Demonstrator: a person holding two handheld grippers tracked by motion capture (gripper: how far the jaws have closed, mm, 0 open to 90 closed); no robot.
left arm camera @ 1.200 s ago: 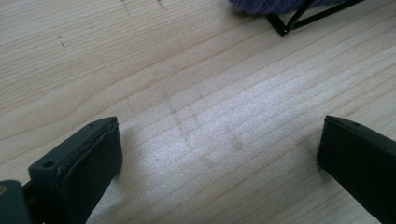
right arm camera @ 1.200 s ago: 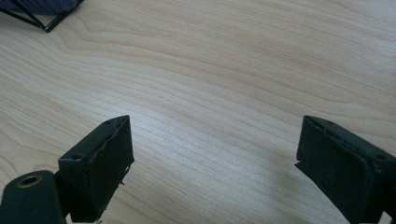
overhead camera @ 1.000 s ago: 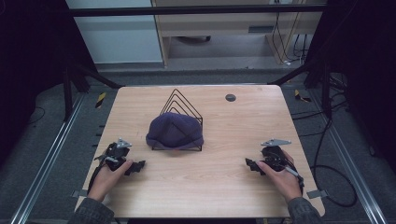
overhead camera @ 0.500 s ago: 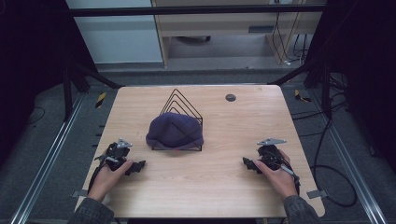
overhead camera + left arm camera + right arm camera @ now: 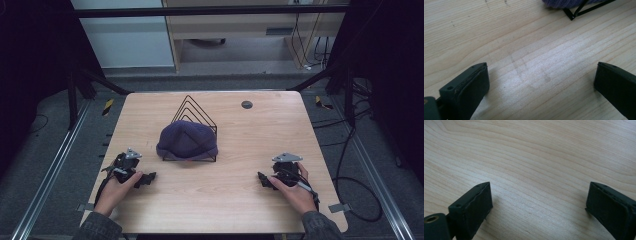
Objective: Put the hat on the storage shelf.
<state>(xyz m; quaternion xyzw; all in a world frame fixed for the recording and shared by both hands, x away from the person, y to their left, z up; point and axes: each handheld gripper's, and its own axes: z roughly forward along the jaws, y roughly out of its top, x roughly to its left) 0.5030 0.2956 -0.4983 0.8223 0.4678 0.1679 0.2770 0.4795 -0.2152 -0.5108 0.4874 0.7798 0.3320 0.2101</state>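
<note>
Nearest, at the bottom edge of the high view: two forearms in dark sleeves, two hands, two grippers. Left hand (image 5: pixel 114 187) low on the table (image 5: pixel 220 200), wrapped around the left gripper (image 5: pixel 149 178), pointed inward toward the table's middle. Jaws spread wide in the left gripper view, bare wood between, nothing held. Right hand (image 5: pixel 295 192) mirrored on the other side, likewise low, right gripper (image 5: pixel 262 179) aimed inward. Jaws just been opening, now wide apart in the right gripper view, only wood grain between.

Further in, at the centre of the table, between the two grippers and well apart from both: one dark blue knit hat (image 5: pixel 187 141), draped over the front of one black wire rack (image 5: pixel 195 111), its triangular loops rising behind the hat. A corner of the rack's base (image 5: pixel 574 13) and an edge of the hat (image 5: pixel 564 3) seen at the top of the left gripper view.

Farthest, near the table's rear edge: one small dark round disc (image 5: pixel 246 104), flat on the wood, alone.
</note>
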